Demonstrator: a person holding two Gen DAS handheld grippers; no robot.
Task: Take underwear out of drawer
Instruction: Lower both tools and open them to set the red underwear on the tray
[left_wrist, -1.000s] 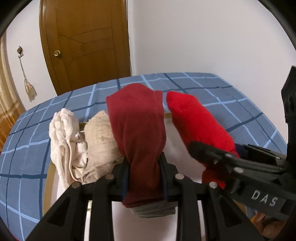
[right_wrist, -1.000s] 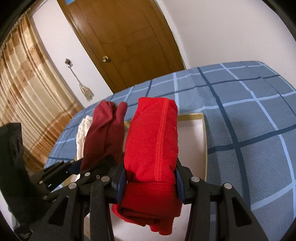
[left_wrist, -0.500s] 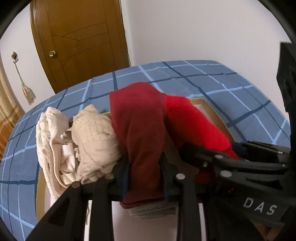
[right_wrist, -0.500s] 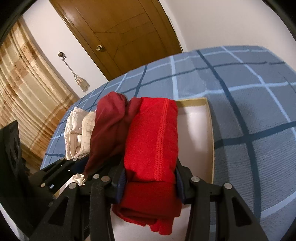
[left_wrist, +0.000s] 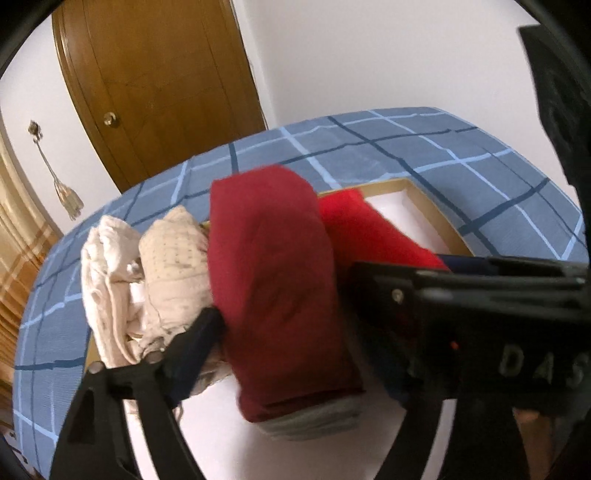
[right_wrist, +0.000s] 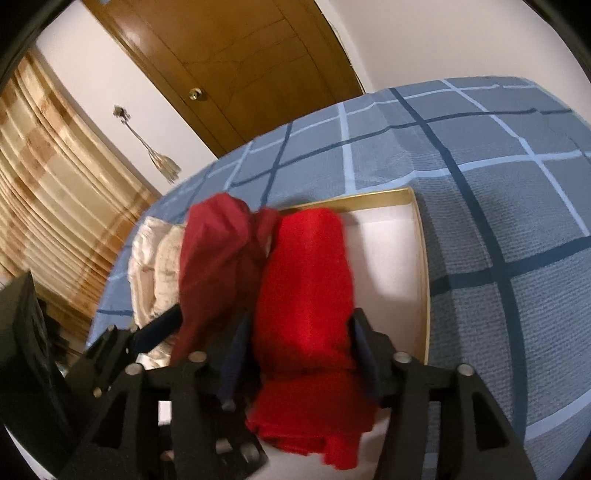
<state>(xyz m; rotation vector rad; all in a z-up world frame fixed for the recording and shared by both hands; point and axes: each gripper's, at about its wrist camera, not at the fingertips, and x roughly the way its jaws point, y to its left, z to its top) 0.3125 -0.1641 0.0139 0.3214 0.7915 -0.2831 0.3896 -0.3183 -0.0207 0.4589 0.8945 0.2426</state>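
Opening both sets of jaws, the left gripper (left_wrist: 280, 332) and right gripper (right_wrist: 295, 354) release the maroon underwear (left_wrist: 273, 280) and red underwear (right_wrist: 306, 295), previously clamped, into the drawer (right_wrist: 421, 258).

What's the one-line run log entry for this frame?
left gripper: opening, dark red underwear between jaws | right gripper: opening, bright red underwear between jaws | drawer: on bed

Both grippers matte black plastic, silver screw heads on linkages, dark blue fingers (right_wrist: 232, 365); right gripper (left_wrist: 498, 332) lettered "DAS" (side face).
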